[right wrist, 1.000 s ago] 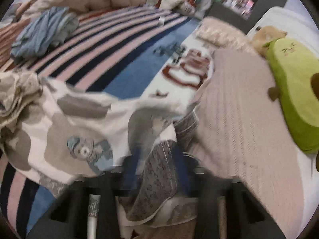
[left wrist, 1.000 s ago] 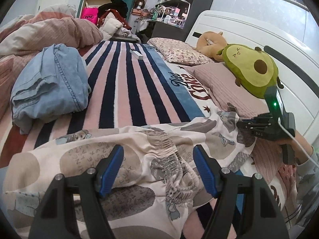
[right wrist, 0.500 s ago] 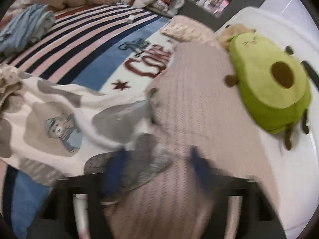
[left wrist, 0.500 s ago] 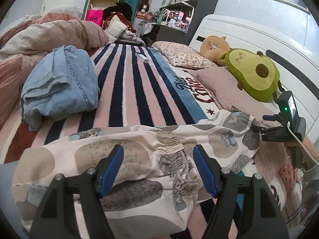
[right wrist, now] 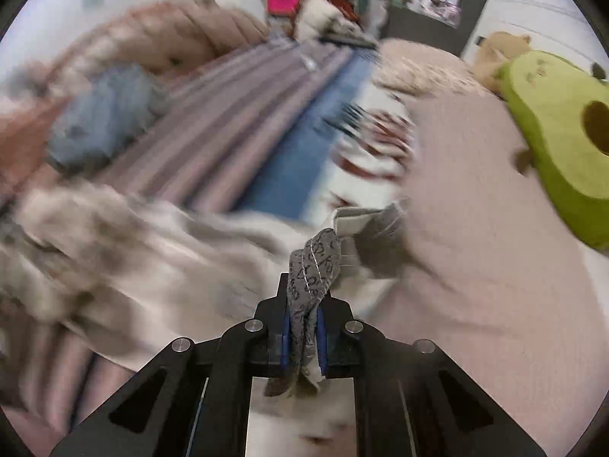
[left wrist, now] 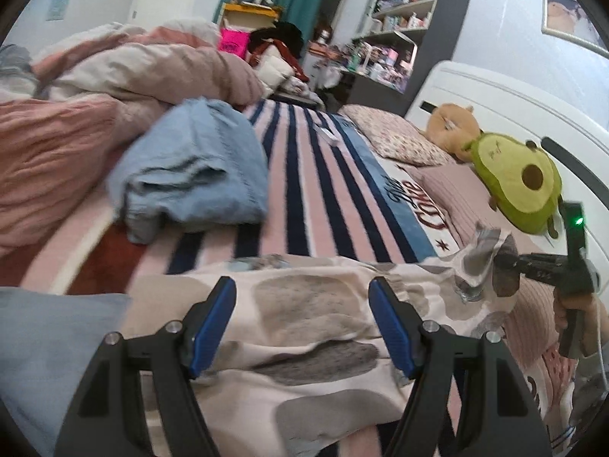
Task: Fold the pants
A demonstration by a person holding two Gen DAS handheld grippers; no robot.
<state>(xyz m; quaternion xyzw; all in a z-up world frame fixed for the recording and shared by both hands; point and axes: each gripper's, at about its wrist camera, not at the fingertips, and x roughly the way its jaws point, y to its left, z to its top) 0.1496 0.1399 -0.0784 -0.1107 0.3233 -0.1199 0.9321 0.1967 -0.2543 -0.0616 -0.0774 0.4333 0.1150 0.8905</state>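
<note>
The right gripper [right wrist: 302,327] is clenched on a hem of the pants [left wrist: 304,327]. The left gripper [left wrist: 302,323] hovers released over them, its fingers wide apart

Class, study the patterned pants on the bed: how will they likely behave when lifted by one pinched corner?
Probably floppy: the patterned pants lie in soft wrinkles, and the corner in the right claw bunches into a crumpled wad. Likely light, since one small pinch raises that end. The rest would probably sag and trail, not hold shape.
</note>
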